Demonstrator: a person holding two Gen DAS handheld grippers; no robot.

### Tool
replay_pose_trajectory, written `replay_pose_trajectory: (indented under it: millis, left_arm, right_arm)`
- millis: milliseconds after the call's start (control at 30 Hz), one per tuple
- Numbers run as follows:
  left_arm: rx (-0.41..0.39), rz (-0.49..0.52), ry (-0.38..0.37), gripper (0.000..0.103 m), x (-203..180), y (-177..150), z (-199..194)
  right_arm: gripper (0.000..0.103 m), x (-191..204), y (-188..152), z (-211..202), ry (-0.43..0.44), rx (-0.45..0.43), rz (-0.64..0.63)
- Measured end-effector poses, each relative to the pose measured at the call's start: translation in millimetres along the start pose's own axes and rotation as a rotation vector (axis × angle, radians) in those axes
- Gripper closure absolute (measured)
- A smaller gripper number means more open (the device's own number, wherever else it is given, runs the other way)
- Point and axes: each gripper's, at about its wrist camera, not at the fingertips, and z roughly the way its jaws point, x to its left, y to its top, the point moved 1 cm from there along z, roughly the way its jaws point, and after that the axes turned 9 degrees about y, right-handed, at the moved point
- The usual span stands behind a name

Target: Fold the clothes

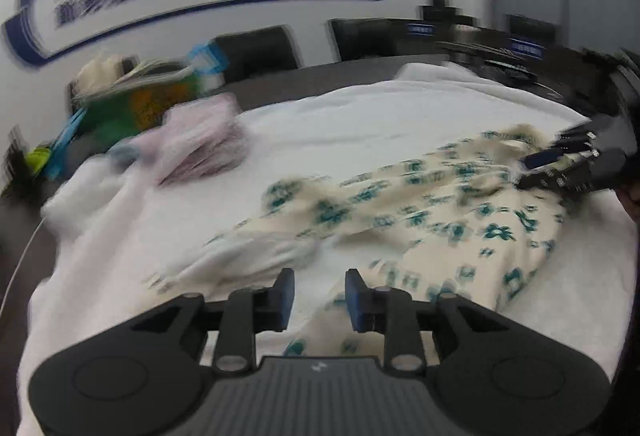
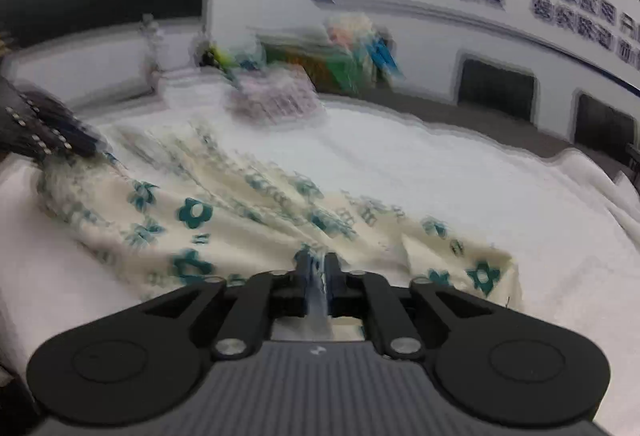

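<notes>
A cream garment with teal flower print [image 1: 420, 208] lies crumpled on a white cloth-covered table [image 1: 344, 124]. My left gripper [image 1: 320, 296] is open, its blue pads just above the garment's near edge, holding nothing. My right gripper [image 2: 320, 272] is shut on a fold of the same garment [image 2: 248, 212]. The right gripper also shows at the right of the left wrist view [image 1: 560, 164], pinching the garment's far end. The left gripper shows at the left edge of the right wrist view [image 2: 52, 136]. Both views are motion-blurred.
A folded pink garment [image 1: 200, 152] lies on the table's far left, also in the right wrist view [image 2: 276, 96]. Behind it stands a green and orange bag [image 1: 136, 104]. Dark chairs [image 1: 256, 52] line the far side under a wall sign.
</notes>
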Motion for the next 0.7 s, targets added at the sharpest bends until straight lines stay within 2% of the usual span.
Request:
replay_pose_trajectory:
  millis: [33, 67, 100, 167, 267, 333, 367, 400, 433, 467, 533, 567, 600, 633, 667, 700]
  left_arm:
    - [-0.002, -0.035, 0.001, 0.072, 11.0, -5.2, -7.0]
    - [-0.025, -0.073, -0.016, 0.063, 22.1, -14.7, -21.4]
    - [-0.049, -0.106, -0.033, 0.053, 32.1, -24.1, -35.0]
    - [-0.076, -0.152, -0.064, 0.044, 39.6, -42.5, -54.4]
    - [-0.06, -0.198, -0.105, 0.04, 33.7, -62.9, -60.1]
    - [-0.022, -0.185, -0.093, 0.038, 22.9, -64.9, -47.8]
    - [0.005, -0.171, -0.083, 0.039, 17.7, -63.8, -38.3]
    - [0.032, -0.156, -0.073, 0.052, 12.5, -62.6, -28.8]
    - [0.056, -0.14, -0.063, 0.068, 8.9, -61.6, -21.1]
    - [0.073, -0.121, -0.052, 0.094, 8.8, -60.9, -17.3]
    - [0.081, -0.104, -0.008, 0.088, 13.5, -64.2, -18.5]
    - [0.077, -0.1, 0.021, 0.079, 17.1, -67.1, -21.4]
    - [0.074, -0.096, 0.049, 0.06, 20.7, -70.1, -24.3]
    - [0.064, -0.094, 0.07, 0.054, 22.6, -71.9, -29.2]
    - [0.039, -0.096, 0.074, 0.053, 20.8, -71.2, -38.6]
    - [0.013, -0.098, 0.079, 0.056, 19.0, -70.6, -47.9]
  right_arm:
    - [0.062, 0.2, 4.1, 16.6, -0.07, 0.063, 0.003]
    - [0.051, 0.6, 5.0, 16.5, -0.113, 0.06, 0.002]
    - [0.049, 0.2, 4.9, 4.6, -0.133, 0.017, 0.003]
    - [0.042, -0.9, 3.8, -20.7, -0.164, -0.071, 0.005]
    - [0.029, -5.3, -14.5, -68.3, -0.056, -0.191, -0.001]
    - [0.022, -3.7, -34.3, -86.8, 0.056, -0.223, -0.033]
    - [0.022, -1.9, -43.9, -89.4, 0.079, -0.222, -0.039]
    - [0.022, -1.7, -50.7, -86.1, 0.08, -0.202, -0.032]
    - [0.022, -2.0, -57.0, -82.3, 0.08, -0.182, -0.024]
    - [0.023, -4.0, -60.6, -76.2, 0.079, -0.165, -0.017]
    - [0.024, -8.0, -68.0, -64.1, 0.075, -0.131, -0.002]
    - [0.024, -10.1, -71.4, -58.6, 0.072, -0.116, 0.006]
    - [0.024, -12.0, -73.7, -55.6, 0.066, -0.106, 0.012]
    - [0.024, -13.9, -75.9, -52.6, 0.06, -0.097, 0.019]
    - [0.024, -15.2, -78.7, -50.2, 0.054, -0.089, 0.024]
    - [0.024, -13.6, -82.8, -50.9, 0.047, -0.089, 0.023]
